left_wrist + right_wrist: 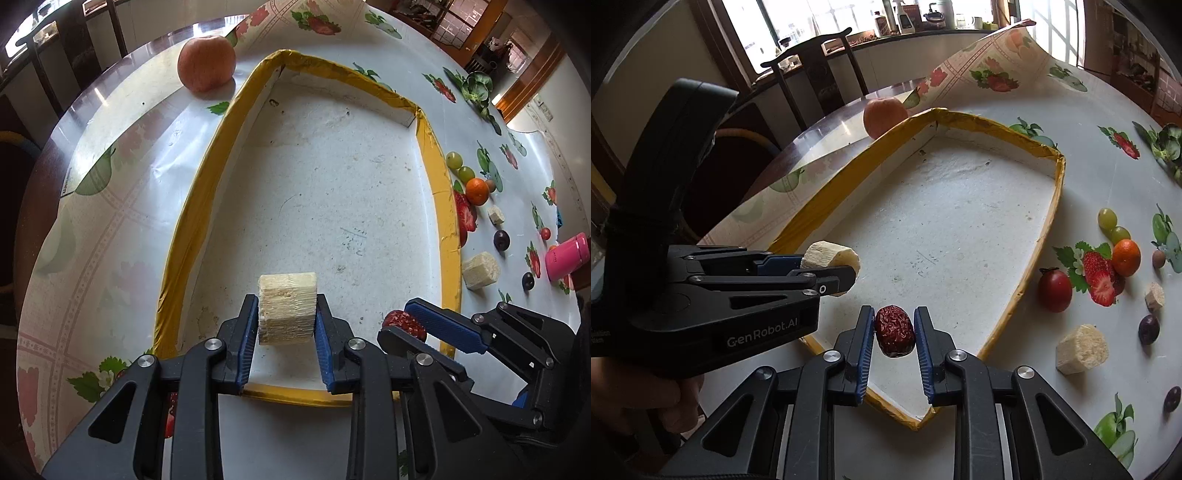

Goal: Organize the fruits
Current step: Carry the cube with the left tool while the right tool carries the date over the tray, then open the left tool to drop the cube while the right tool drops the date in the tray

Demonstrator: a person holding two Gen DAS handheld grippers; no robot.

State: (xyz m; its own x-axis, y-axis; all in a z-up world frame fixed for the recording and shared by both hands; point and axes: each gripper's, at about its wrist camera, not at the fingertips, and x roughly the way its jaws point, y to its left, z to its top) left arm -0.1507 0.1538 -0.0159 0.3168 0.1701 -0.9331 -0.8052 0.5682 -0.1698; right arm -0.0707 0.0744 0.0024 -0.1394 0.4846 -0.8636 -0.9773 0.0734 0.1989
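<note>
My left gripper [286, 319] is shut on a pale sugarcane chunk [287, 308] and holds it over the near end of the shallow white tray with yellow rim [192, 206]. It also shows in the right wrist view [846, 273] with the chunk [829, 256]. My right gripper [894, 330] is shut on a wrinkled red date [894, 330] above the tray's near edge [1039, 243]. In the left wrist view the right gripper [406, 325] holds the date [402, 323] to the right.
An apple [206, 62] sits beyond the tray's far left corner. To the right of the tray lie green grapes [1107, 217], a small orange [1126, 257], a cherry tomato [1055, 290], sugarcane pieces [1080, 349], dark grapes [1148, 328] and a pink container [567, 256].
</note>
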